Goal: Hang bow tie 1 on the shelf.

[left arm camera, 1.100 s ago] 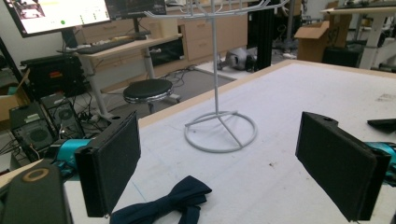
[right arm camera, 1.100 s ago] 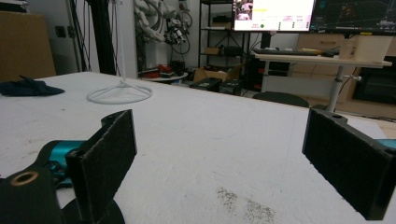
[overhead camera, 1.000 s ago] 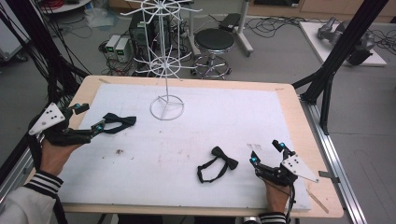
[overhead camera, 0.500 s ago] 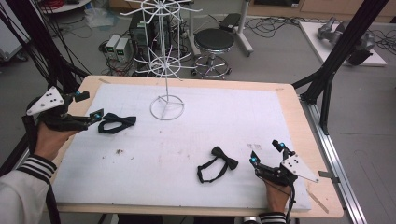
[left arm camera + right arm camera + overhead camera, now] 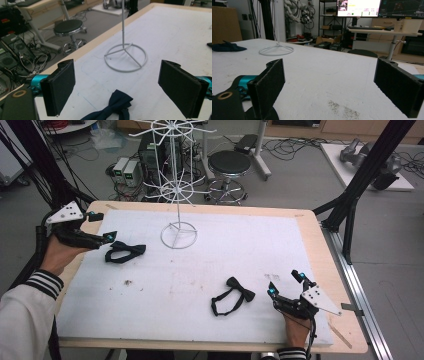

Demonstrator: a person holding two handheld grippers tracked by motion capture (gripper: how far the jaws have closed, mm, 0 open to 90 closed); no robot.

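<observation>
Tongs on the left (image 5: 100, 227) hang wide apart at the far left edge of the desk (image 5: 200, 285), grasping nothing, and the left bow tie (image 5: 125, 252) lies on the white mat just beyond and a little toward the person from their tips. In the left gripper view that bow tie (image 5: 113, 106) sits low between the two black pads, its long axis running roughly across the gap, so a short push forward and down would likely bring both pads around it. The right tongs (image 5: 285, 287) are likewise spread and empty, resting low at the near right of the desk; the second bow tie (image 5: 232, 299) lies just to their left, nearer to them than to the left hand (image 5: 60, 255).

A white wire stand (image 5: 178, 227) rises from its ring base at the far middle of the desk, well apart from both ties.

Both bow ties are dark, soft fabric with thin looped straps, lying flat and limp; the left one reads navy up close.
</observation>
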